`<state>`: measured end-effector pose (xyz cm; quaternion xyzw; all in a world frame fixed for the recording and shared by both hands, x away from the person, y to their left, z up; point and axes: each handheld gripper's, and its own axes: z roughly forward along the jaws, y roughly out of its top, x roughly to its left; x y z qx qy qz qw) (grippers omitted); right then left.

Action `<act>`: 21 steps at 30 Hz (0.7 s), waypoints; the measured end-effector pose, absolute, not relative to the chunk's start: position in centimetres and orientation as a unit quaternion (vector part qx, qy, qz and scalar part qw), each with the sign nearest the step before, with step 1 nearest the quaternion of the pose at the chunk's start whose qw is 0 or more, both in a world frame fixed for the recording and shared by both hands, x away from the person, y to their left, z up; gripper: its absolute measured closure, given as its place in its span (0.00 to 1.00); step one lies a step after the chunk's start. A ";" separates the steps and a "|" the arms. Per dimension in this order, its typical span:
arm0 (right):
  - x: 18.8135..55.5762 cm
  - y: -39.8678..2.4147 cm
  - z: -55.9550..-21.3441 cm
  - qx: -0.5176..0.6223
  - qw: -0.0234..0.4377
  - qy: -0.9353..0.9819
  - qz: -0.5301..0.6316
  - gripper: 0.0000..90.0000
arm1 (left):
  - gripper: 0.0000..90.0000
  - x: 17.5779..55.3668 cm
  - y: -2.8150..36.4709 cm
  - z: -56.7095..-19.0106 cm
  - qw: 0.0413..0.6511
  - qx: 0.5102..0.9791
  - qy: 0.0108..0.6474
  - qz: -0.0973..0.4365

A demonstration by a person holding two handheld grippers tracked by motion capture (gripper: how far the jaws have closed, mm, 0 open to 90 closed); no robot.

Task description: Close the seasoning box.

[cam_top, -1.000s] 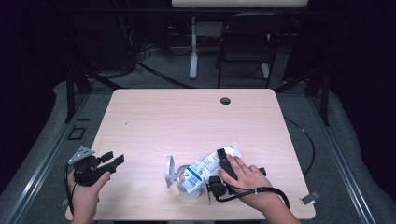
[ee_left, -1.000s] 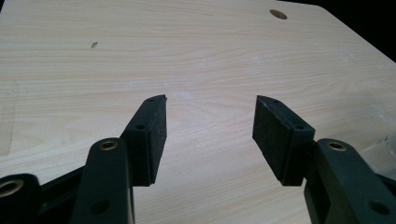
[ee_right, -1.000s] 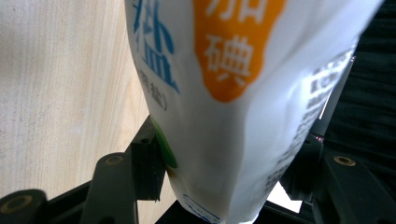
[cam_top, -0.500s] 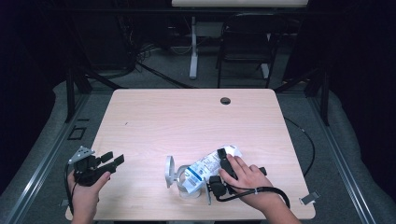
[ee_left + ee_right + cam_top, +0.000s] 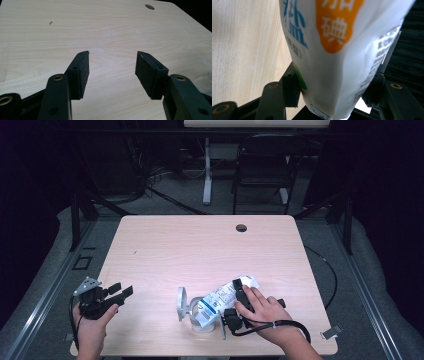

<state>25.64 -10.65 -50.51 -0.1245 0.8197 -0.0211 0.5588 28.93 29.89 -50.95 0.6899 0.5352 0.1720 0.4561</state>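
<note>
While the right gripper (image 5: pixel 239 296) clamps its jaws on the white pouch (image 5: pixel 220 300) lying slantwise near-centre on the tabletop (image 5: pixel 200 245), the left gripper (image 5: pixel 119 292) (jaws apart, empty) waits well to its left.

The table (image 5: pixel 210 245) has a light wooden top with rounded corners, and a small round hole (image 5: pixel 241 228) sits near its far edge, a little to the right of the middle. Under and around the table lies a grey carpet (image 5: pixel 380 320). Metal rails (image 5: pixel 45 295) run along the floor on the left and on the right side. Behind the table stands a dark chair (image 5: pixel 262 175), and beside it a white post (image 5: pixel 207 170) of another desk. Black cables (image 5: pixel 150 180) lie on the floor far left. The room is dark; light falls mostly on the table.
</note>
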 end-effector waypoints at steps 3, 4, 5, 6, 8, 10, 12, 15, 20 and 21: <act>25.6 -10.7 -50.5 -0.125 0.558 0.820 -0.021 0.49 | 0.50 28.9 29.9 -51.0 0.456 0.689 0.536 0.172; 25.6 -10.7 -50.5 -0.125 0.558 0.820 -0.021 0.49 | 0.50 28.9 29.9 -51.0 0.456 0.690 0.536 0.172; 25.6 -10.7 -50.5 -0.125 0.558 0.820 -0.020 0.49 | 0.50 29.0 29.9 -51.0 0.456 0.690 0.536 0.172; 25.7 -10.7 -50.5 -0.125 0.558 0.820 -0.020 0.49 | 0.50 29.0 29.9 -51.0 0.456 0.690 0.536 0.172; 25.6 -10.7 -50.5 -0.125 0.558 0.820 -0.021 0.49 | 0.50 29.0 29.9 -51.0 0.456 0.690 0.536 0.172; 25.7 -10.7 -50.5 -0.126 0.558 0.820 -0.021 0.49 | 0.50 29.0 29.9 -51.0 0.456 0.689 0.536 0.172; 25.7 -10.7 -50.5 -0.126 0.558 0.820 -0.020 0.49 | 0.50 29.0 29.9 -51.0 0.456 0.689 0.536 0.172; 25.7 -10.7 -50.5 -0.126 0.558 0.820 -0.021 0.49 | 0.50 29.0 29.9 -51.0 0.456 0.689 0.536 0.172; 25.7 -10.7 -50.5 -0.127 0.558 0.820 -0.022 0.49 | 0.50 29.0 30.0 -51.0 0.457 0.688 0.537 0.173; 25.7 -10.7 -50.5 -0.127 0.558 0.820 -0.022 0.49 | 0.50 29.0 30.0 -51.0 0.457 0.688 0.537 0.173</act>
